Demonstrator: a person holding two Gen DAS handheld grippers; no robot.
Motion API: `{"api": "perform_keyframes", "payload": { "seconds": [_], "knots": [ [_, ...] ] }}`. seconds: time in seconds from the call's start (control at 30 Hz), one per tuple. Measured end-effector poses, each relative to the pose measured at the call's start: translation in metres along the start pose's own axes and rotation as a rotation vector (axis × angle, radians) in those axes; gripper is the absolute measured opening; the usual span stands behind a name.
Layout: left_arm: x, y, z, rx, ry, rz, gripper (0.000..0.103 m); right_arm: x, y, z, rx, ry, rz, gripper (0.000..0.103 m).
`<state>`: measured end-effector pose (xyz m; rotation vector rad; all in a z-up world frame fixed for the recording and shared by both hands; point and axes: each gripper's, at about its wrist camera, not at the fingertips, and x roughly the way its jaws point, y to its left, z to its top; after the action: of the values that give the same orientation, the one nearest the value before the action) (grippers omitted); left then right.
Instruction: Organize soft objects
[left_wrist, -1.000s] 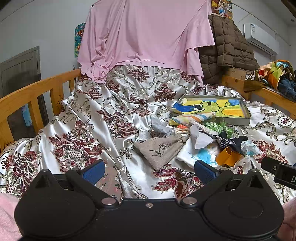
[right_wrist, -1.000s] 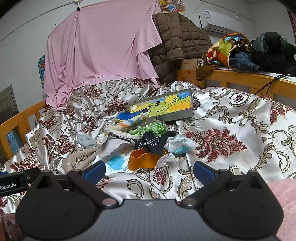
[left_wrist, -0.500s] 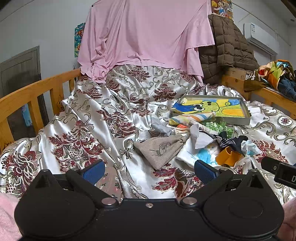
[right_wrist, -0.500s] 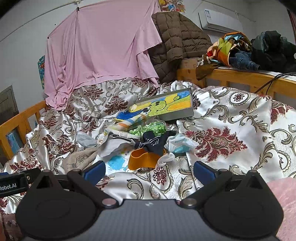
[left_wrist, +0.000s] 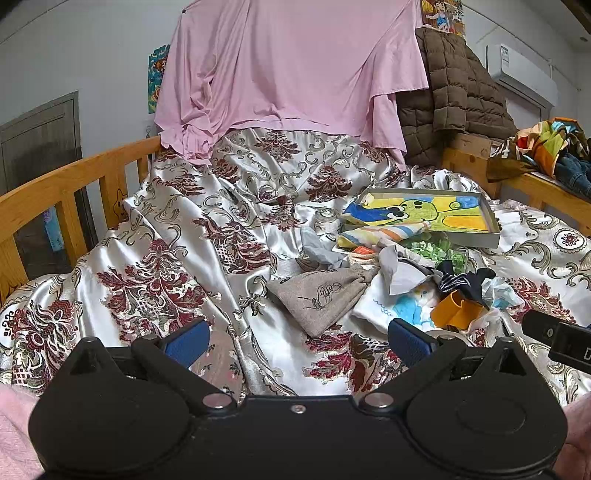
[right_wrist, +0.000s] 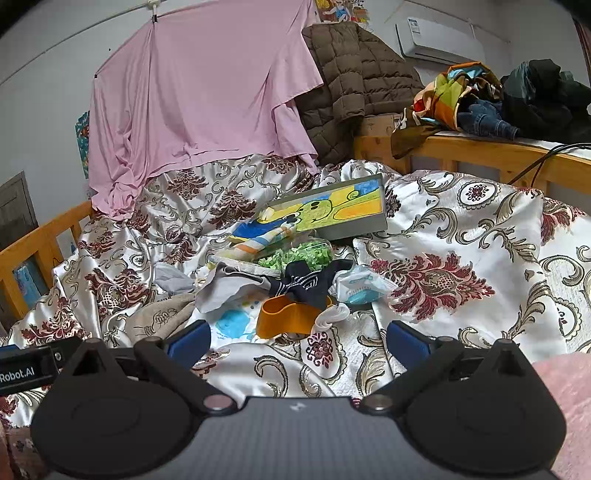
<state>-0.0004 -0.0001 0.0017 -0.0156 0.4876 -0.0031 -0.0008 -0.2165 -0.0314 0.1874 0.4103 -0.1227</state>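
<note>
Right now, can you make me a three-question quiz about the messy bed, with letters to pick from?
1. Where does the beige drawstring cloth pouch lie?
A. on the flowered satin bedspread
B. in the picture tray
C. on the wooden rail

2. What colour is the big sheet hanging behind the bed?
A. green
B. pink
C. black

3. How are the left hand-held gripper and the right hand-held gripper?
A. both open, holding nothing
B. both shut on cloth
C. one holds the pouch

Answers: 1 A, it rests on the bedspread left of the pile. 2 B, it is plainly pink. 3 A, blue pads stand apart with nothing between.
</note>
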Motion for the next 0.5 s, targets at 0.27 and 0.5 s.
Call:
{"api": "perform_keyframes", "payload": {
  "seconds": [0.27, 0.5],
  "knots": [
    [0.0002, -0.0001, 0.0001, 0.000, 0.001, 0.000, 0.102, 0.0003, -0.0002, 0.0003, 0.002, 0.001, 0.001, 0.103],
    [0.0002, -0.0001, 0.0002, 0.001, -0.001, 0.000, 0.102, 0.0005, 0.0002, 0.0021, 0.000, 0.003, 0.002, 0.103]
  ]
}}
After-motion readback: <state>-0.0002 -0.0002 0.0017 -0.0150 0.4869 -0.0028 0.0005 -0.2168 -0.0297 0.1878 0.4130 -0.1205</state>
